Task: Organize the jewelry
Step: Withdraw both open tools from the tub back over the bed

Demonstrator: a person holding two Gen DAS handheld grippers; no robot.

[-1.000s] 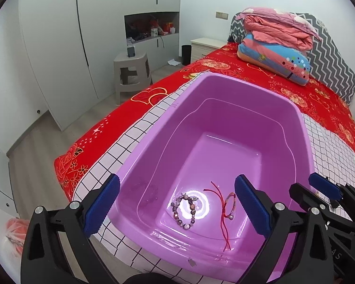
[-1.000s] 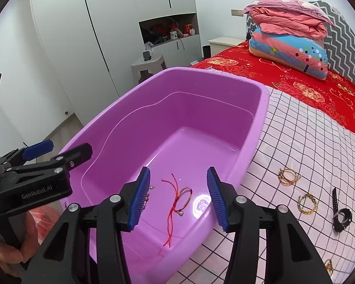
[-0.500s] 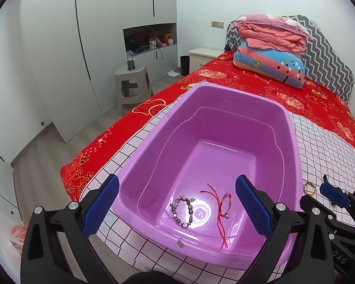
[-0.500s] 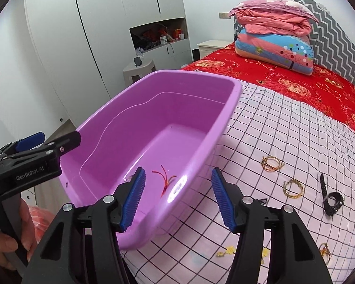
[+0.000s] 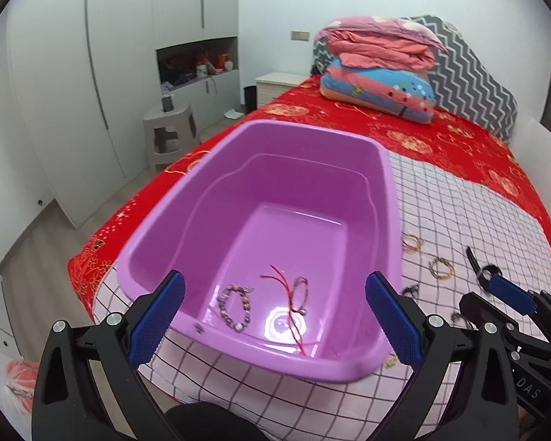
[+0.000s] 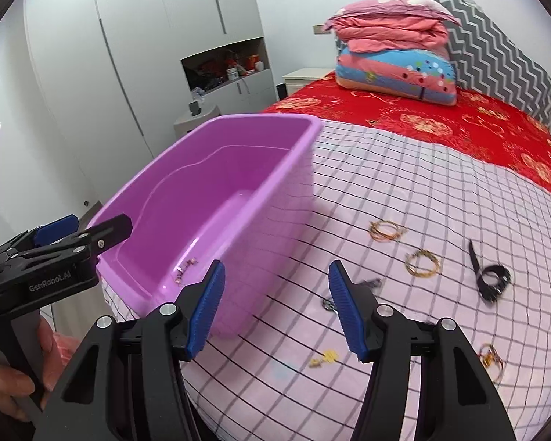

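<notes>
A purple plastic tub (image 5: pixel 389 198) (image 6: pixel 275 198) stands on a checked cloth on the bed. Inside it lie a beaded bracelet (image 5: pixel 235 307) and a red string bracelet (image 5: pixel 294 294). My left gripper (image 5: pixel 273 325) is open and empty, just above the tub's near rim. My right gripper (image 6: pixel 277 310) is open and empty, to the right of the tub over the cloth. On the cloth lie two gold bracelets (image 6: pixel 385 229) (image 6: pixel 422 262), a black watch (image 6: pixel 490 275), a small dark piece (image 6: pixel 328 303), a yellow earring (image 6: pixel 325 358) and a gold piece (image 6: pixel 490 358).
The checked cloth (image 6: pixel 404 169) covers the near part of a red bedspread (image 6: pixel 459 121). Folded quilts (image 5: pixel 378 70) and a grey zigzag pillow (image 5: pixel 474 77) are at the head. A grey stool (image 5: pixel 167 132) and white wardrobes stand left of the bed.
Both grippers have drawn back and up from the tub. The right gripper has swung right, from over the tub's inside to over the cloth with the loose jewelry.
</notes>
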